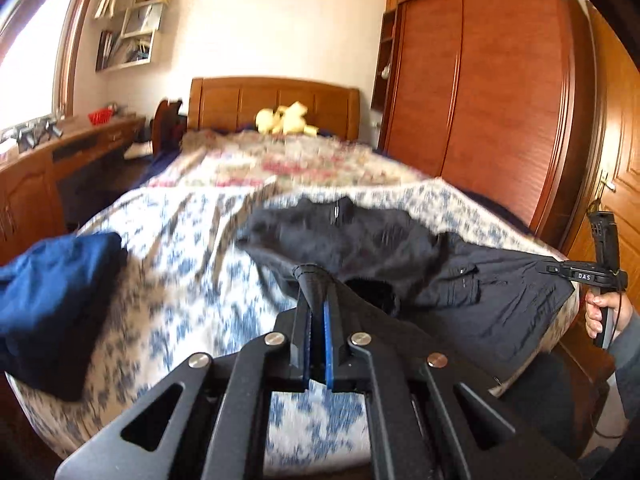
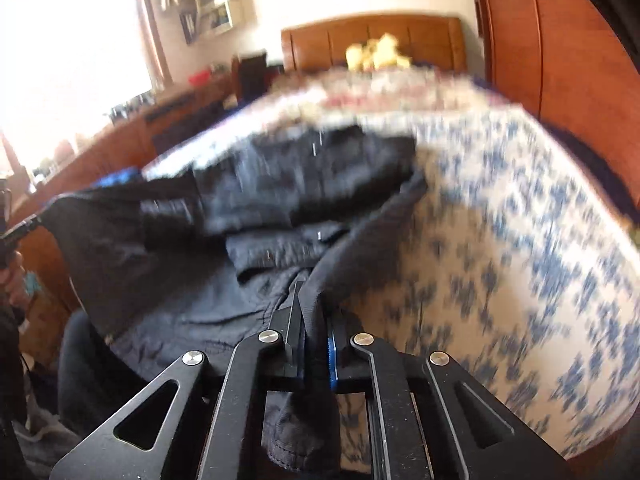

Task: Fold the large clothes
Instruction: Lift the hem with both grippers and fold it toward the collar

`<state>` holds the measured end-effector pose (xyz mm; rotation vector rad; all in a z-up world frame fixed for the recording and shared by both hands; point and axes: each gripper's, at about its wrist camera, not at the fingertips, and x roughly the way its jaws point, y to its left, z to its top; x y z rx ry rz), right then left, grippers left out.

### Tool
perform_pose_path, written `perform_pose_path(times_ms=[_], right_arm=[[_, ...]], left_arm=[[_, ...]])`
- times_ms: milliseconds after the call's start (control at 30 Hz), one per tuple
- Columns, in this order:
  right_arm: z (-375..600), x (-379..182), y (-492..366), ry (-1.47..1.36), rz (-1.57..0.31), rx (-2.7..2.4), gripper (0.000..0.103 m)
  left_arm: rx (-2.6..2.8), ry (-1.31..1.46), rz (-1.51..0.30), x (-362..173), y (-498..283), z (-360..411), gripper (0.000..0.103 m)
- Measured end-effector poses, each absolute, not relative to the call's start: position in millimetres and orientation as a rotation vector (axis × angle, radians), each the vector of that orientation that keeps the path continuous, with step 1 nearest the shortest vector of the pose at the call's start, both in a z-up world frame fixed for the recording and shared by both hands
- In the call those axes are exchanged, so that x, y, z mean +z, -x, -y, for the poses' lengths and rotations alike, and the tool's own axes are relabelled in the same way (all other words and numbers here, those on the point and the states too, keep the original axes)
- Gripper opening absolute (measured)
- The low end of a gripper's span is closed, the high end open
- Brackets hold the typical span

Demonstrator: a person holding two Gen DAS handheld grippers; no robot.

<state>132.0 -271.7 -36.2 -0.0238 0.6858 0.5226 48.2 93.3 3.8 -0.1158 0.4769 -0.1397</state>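
Your left gripper (image 1: 318, 280) is clamped on a corner of the black garment (image 1: 400, 252), jaws pinched tight with fabric between the pads. Your right gripper (image 2: 310, 300) likewise pinches an edge of the same garment, cloth draped over its fingers. The garment lies spread across the near end of the bed (image 1: 192, 264), on the blue-flowered cover. A folded blue garment (image 1: 56, 300) sits to its left.
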Motion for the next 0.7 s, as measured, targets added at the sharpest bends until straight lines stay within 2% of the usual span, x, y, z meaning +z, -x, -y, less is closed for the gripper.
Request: perform_pose_path(times_ms=[433, 567, 700], right_arm=[[285, 88, -74, -0.005, -0.423, 0.566, 0.004], [293, 99, -64, 0.024, -0.409, 0.547, 0.004], [288, 73, -90, 0.074, -0.479, 0.51, 0.004]], left_arm=[[-0.193, 0.119, -0.29, 104, -3, -102, 0.002], [-0.156, 0.115, -0.294, 100, -14, -107, 0.002], [-0.101, 0.134, -0.367, 68, -57, -119, 0.003]])
